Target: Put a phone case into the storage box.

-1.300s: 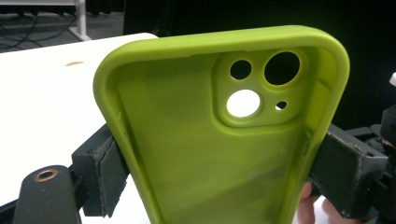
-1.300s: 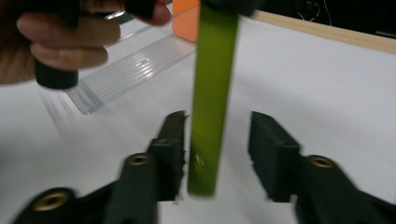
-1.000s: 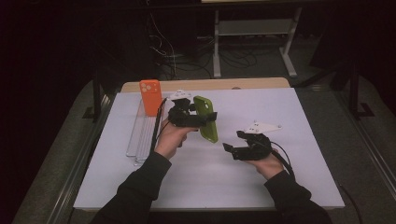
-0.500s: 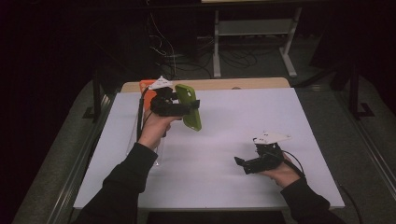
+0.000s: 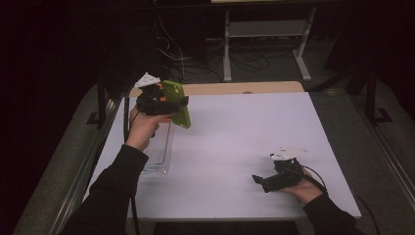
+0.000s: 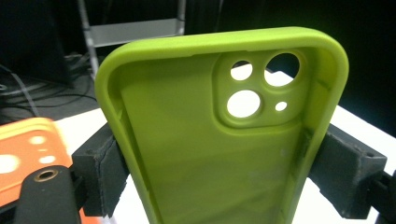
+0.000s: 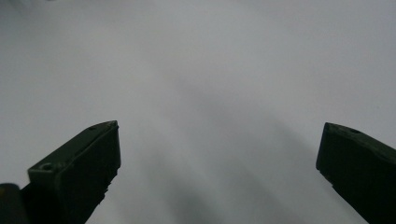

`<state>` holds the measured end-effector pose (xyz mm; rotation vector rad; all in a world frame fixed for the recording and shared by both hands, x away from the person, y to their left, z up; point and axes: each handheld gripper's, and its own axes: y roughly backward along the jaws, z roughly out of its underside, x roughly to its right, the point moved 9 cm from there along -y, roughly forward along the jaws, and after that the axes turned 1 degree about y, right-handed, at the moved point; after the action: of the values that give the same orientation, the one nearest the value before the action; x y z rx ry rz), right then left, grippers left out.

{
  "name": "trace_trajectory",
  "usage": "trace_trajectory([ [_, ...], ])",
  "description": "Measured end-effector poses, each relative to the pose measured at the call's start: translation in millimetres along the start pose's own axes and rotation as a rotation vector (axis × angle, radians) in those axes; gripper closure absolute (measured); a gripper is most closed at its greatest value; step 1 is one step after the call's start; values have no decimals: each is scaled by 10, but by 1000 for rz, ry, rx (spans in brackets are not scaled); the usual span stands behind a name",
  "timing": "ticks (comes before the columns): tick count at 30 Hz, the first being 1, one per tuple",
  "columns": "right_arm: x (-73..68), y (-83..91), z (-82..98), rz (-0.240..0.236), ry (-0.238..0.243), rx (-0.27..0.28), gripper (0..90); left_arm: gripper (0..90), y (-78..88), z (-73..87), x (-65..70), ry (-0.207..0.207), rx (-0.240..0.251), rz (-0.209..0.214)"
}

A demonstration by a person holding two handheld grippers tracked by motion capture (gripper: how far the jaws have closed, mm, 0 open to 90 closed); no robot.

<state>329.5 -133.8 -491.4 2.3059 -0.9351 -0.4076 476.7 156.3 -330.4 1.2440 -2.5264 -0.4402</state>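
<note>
Clamped across its width in the left gripper (image 5: 172, 102), a lime-green phone case (image 5: 177, 103) is the thing in hand. It is a soft-looking, matte shell with rounded corners and a raised lip all round. The left gripper view looks into its hollow inner face (image 6: 219, 154). A raised square camera block sits in one corner, pierced by three round holes and one much smaller hole. The black pads press on the two long side walls, one on each side, so the jaws stand wide but are closed on the case.

In the high view the case is held above the far left part of the white desk (image 5: 235, 147), clear of the surface. Its long axis runs from far to near, tilted, with the far end higher and the near end dropping toward the desk. The camera end points away from the gripper's body.

Just beside the left gripper an orange phone case (image 6: 23, 144) shows at the left edge of the left gripper view. A clear plastic tray (image 5: 159, 149) lies on the desk below the person's left hand (image 5: 142, 129).

The right gripper (image 5: 266, 181) rests low over the near right part of the desk, well apart from the green case. Its jaws have just been opening and now stand wide, with bare desk between them.
</note>
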Motion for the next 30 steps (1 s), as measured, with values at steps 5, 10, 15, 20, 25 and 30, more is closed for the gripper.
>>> trace_trajectory([
  [5, -17, -10, 21, -6, -1, -10, 0, 147, 53, -18, -218, -6, 0, -73],
  [10, -23, -29, 31, -7, 8, -21, 0, 147, 68, -40, -424, -7, 9, -152],
  [15, -27, -36, 30, -4, 12, -21, 0, 146, 28, -5, -623, 11, -2, -243],
  [20, -47, -26, 30, -8, 5, -23, 0, 145, -38, 64, -793, 31, -26, -344],
  [25, -40, -18, 19, -7, 13, -15, 0, 145, -160, 164, -892, 49, -63, -418],
  [30, -54, -12, 12, -11, 15, -10, 0, 143, -281, 285, -978, 66, -99, -482],
])
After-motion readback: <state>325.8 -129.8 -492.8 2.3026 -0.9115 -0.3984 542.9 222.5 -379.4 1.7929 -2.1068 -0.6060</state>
